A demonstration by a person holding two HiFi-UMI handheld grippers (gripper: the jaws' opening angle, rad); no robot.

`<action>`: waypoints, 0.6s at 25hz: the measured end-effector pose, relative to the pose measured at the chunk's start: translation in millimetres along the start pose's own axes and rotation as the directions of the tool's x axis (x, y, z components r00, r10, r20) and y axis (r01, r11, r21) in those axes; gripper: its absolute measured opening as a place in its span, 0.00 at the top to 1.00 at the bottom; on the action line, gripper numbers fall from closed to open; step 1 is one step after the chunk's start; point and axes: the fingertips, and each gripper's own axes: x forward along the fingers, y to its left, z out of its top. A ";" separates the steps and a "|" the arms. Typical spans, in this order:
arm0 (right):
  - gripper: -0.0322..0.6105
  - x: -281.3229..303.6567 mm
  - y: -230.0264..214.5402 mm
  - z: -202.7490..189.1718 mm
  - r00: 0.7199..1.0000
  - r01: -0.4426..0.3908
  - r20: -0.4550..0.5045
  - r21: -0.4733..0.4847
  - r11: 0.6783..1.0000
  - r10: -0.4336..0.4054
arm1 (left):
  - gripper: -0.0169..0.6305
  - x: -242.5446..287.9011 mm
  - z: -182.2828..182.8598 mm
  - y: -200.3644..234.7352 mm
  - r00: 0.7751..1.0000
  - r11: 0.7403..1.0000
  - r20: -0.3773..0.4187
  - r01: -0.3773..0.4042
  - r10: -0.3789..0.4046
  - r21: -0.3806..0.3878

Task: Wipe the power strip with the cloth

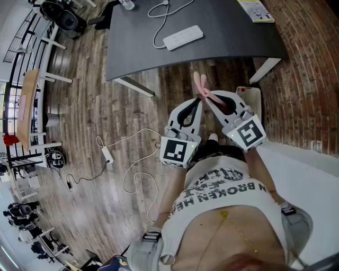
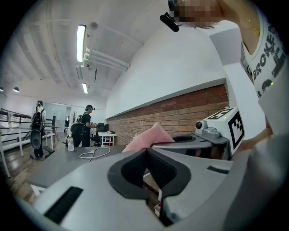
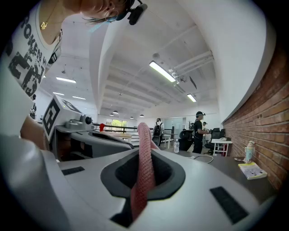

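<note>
Right gripper (image 1: pixel 211 99): clamped on cloth (image 3: pixel 145 149) | left gripper (image 2: pixel 146 168): closed, empty | power strip (image 1: pixel 183 38): well apart | risk: seemingly narrow pinch, cloth may slip mid-wipe

The top edge is cutting off the counter (image 1: pixel 222 47), a yellow booklet (image 1: pixel 256 10) and a bottle (image 1: pixel 127 4). The power strip (image 1: pixel 183 37) is showing too small to count its sockets. The cloth (image 3: pixel 143 149) is disappearing downward between the right tool (image 3: pixel 145 180)'s jaws.
</note>
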 end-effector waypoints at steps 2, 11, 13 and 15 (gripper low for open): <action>0.92 0.0 -12.5 0.5 1.000 0.017 0.024 0.003 1.000 -0.017 | 0.96 8.9 -1.5 2.3 1.000 1.000 0.008 -0.004 0.004 0.000; 0.92 19.4 -58.7 -15.5 0.999 0.047 0.015 0.026 0.999 -0.048 | 0.96 43.1 -21.1 36.0 0.999 0.999 -0.046 -0.028 0.027 -0.016; 0.92 29.6 -70.7 -21.7 0.999 0.050 0.005 0.037 0.998 -0.050 | 0.96 56.8 -24.8 49.2 0.998 0.999 -0.051 -0.025 0.024 -0.020; 0.92 42.5 -84.9 -29.5 0.998 0.058 -0.010 0.044 0.997 -0.057 | 0.96 73.1 -29.0 64.4 0.999 1.000 -0.052 -0.017 0.015 -0.026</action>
